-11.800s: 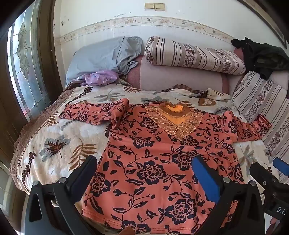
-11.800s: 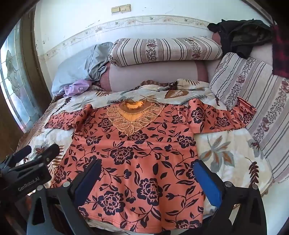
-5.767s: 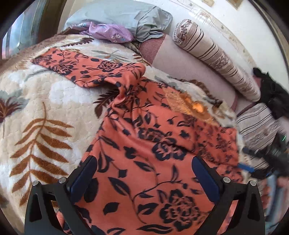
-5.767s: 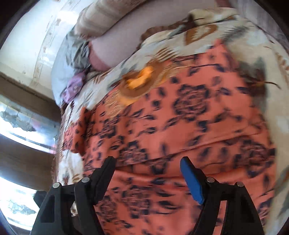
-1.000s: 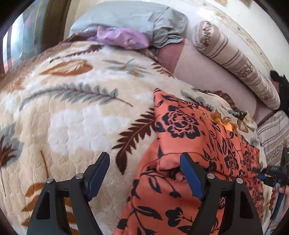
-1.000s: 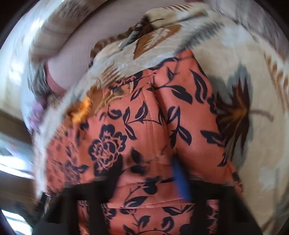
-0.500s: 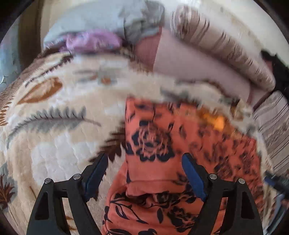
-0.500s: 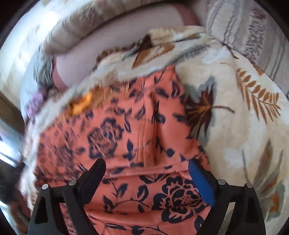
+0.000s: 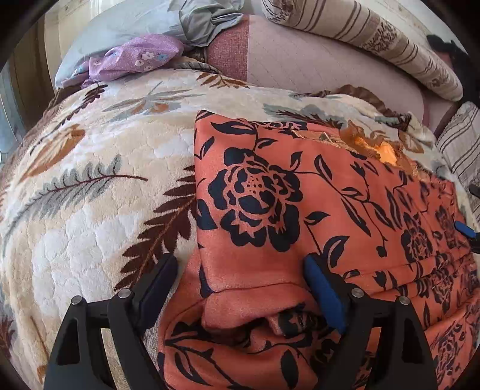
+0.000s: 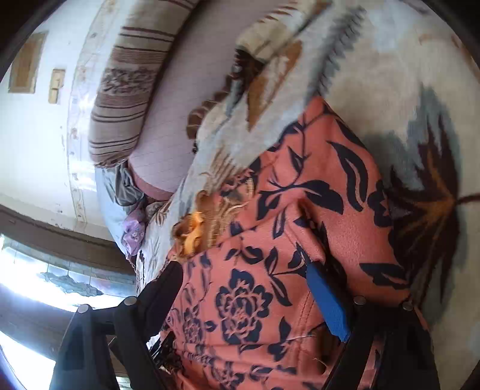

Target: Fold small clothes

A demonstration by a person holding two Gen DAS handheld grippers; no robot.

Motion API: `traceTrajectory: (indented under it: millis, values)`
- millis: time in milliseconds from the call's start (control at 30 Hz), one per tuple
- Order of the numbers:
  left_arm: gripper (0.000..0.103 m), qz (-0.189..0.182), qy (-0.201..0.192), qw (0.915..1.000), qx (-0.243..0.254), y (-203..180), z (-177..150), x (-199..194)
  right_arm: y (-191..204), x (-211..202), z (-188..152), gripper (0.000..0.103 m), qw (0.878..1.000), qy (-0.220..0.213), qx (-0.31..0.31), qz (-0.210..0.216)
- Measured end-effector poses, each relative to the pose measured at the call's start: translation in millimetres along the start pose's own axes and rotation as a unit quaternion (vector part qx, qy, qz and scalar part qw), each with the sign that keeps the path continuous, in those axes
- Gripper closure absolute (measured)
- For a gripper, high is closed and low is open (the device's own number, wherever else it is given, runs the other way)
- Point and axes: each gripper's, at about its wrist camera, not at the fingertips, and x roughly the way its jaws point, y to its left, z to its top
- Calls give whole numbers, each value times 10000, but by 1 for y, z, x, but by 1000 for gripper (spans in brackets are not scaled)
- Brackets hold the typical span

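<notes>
So the left gripper [image 9: 240, 276] sits low over the near left part of the orange floral top [image 9: 270, 192], jaws spread wide and nothing pinched between them. One finger is out over the blanket [image 9: 75, 228], the blue-padded one is over the fabric. Right between the fingers there's a folded-in sleeve flap whose hem edge runs across, with a bunched-up bit of cloth tucked just under it, closest to the camera.

Right gripper [image 10: 243, 285] is also wide open, tilted hard, hovering over the right side of the same top [image 10: 249, 300]. Can't tell if the blue pad actually touches the cloth or just floats above it. There's a seam running along the fabric near that pad.

The top itself lies on the leaf-print blanket on the bed, both sides folded in so it's a narrower panel, left edge straight and crisp. Further up, the lacy gold neckline [image 9: 378, 147] pokes out at the far end of the shirt, a bit crumpled; from the right wrist view [image 10: 201, 228] it looks scrunched too. In the left view you can just see the tip of the other gripper's blue pad at the far right edge of the shirt.

Past the blanket: a pinkish bolster [image 9: 315, 63] across the head of the bed, a striped pillow [image 9: 375, 39] lying on top of it, a purple flowery cloth [image 9: 135, 57] and a grey-blue pillow [image 9: 132, 24] in the far left corner. Right view also catches a stained-glass window [image 10: 60, 279] off to the side.
</notes>
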Motion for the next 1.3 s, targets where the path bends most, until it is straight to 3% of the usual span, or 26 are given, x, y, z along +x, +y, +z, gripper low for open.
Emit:
traceTrajectory:
  millis: [100,167,267,367,467,667,767,833,900,967,1067,1133,1233,1267,1300]
  values:
    - [16,-135,91,9996,-226,12,0,-18,25,-32,-18,16,9973,-64,-675,-271]
    - [16,-376,129,9971,-644,30,-13,-46,28,-67,-37,16,9938,-106,-1022,-415]
    - [16,-782,290,9901,-1128,57,-53,-88,6,-119,-72,16,9903,-55,-1191,-717]
    - [16,-804,616,9845,-1429,77,-103,-117,-31,-164,-106,16,9917,283,-949,-821]
    - [16,-768,635,9873,-1239,78,-143,-142,-68,-186,-152,16,9937,658,-540,-723]
    - [16,-528,803,9918,-839,61,-187,-163,-99,-209,-229,16,9969,755,40,-212]
    - [17,-412,831,9929,-744,52,-201,-167,-100,-208,-250,35,9960,847,30,-278]
    - [17,-358,774,9940,-691,48,-207,-169,-98,-209,-258,58,9955,847,-83,-419]
    - [34,-103,771,9955,-547,46,-209,-170,-102,-208,-263,68,9947,907,-13,-490]
    - [47,52,749,9960,-485,47,-211,-174,-103,-208,-265,67,9942,877,-28,-614]
    - [45,-262,722,9947,-678,54,-214,-183,-105,-211,-266,62,9948,838,-26,-586]
    - [38,-240,719,9948,-683,55,-218,-183,-106,-211,-266,53,9959,795,19,-432]
    - [39,-159,725,9950,-661,55,-222,-178,-103,-207,-265,53,9956,796,-26,-501]
    - [48,-66,736,9953,-625,54,-222,-178,-102,-206,-265,55,9951,813,-51,-552]
    - [67,44,758,9955,-565,51,-221,-178,-101,-206,-265,62,9942,830,-113,-673]
